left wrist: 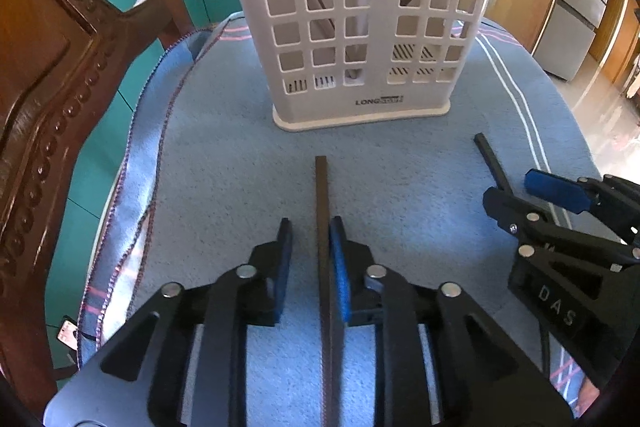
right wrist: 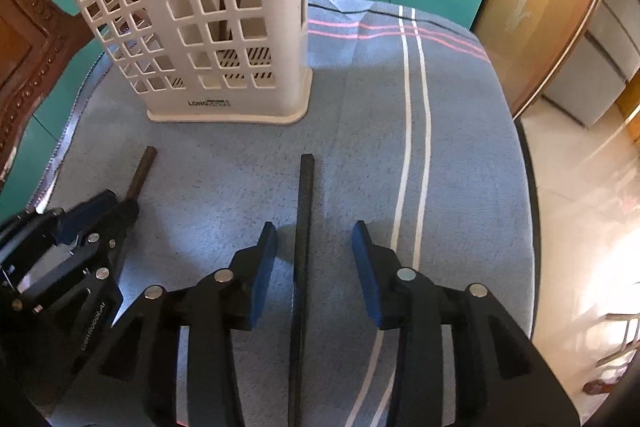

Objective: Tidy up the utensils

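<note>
mid-pickup: left gripper (left wrist: 310, 227) and right gripper (right wrist: 314, 233) both spread open, each straddling a dark chopstick (left wrist: 321, 187) (right wrist: 305, 195) flat on the blue-clothed surface (left wrist: 224, 167) before the white basket (left wrist: 360, 19); next, probably close, lift, drop in.

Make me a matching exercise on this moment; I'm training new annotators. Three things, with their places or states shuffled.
Things:
1. left tool
2. right tool
3. white basket

States:
a. upright on the blue cloth, dark sticks inside
b. open astride a brown chopstick
c. open astride a black chopstick

Pairs: 1-b, 2-c, 3-a
</note>
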A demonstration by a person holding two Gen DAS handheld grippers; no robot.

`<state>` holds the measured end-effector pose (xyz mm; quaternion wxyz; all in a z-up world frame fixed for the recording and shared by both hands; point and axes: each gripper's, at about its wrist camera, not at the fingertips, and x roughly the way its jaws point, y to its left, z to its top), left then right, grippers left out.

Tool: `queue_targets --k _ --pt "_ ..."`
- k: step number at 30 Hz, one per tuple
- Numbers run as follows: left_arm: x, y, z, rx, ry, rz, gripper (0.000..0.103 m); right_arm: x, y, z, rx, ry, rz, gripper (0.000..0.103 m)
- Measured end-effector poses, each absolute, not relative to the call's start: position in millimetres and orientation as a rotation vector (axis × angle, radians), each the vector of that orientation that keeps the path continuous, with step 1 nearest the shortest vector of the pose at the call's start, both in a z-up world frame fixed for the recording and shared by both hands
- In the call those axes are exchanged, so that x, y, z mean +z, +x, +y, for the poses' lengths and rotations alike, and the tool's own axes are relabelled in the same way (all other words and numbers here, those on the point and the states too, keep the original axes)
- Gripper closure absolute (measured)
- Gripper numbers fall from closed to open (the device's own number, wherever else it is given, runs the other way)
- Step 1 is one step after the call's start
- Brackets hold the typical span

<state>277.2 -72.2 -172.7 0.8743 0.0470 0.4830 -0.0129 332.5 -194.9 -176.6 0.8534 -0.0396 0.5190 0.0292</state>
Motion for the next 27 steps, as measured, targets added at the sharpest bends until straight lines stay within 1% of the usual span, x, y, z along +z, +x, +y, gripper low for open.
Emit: queue_targets --k 7,17,21,23,24,26,27 --pt "-171.3 286.5 -70.9 -0.032 0.097 0.998 0.078 -178.6 335.5 -193.3 0.057 -0.099 1.059 0.060" --pt "-172.8 293.7 -59.5 -0.045 0.088 0.995 0.078 -180.4 343.6 -195.3 0.063 -0.090 1.059 0.060" --pt "-173.2 294.5 -65.1 -0.039 0.117 0.984 0.078 -179.8 339.6 -191.3 0.066 -0.094 1.056 0.062" --pt "-173.5 293.3 -67.9 -0.042 0.117 0.983 0.081 -179.4 338.7 -190.5 0.076 -0.093 1.059 0.065" --pt "-173.7 293.3 -69.8 -0.053 0.111 0.984 0.086 -178.9 336.7 -190.4 0.081 -0.094 1.059 0.068" --pt "-174.2 292.8 -74.1 -0.065 0.122 0.980 0.092 -178.1 334.6 -188.2 0.097 -0.097 1.058 0.077" --pt "-174.6 291.4 -76.8 -0.067 0.127 0.978 0.095 -177.5 333.5 -186.2 0.110 -0.099 1.060 0.086"
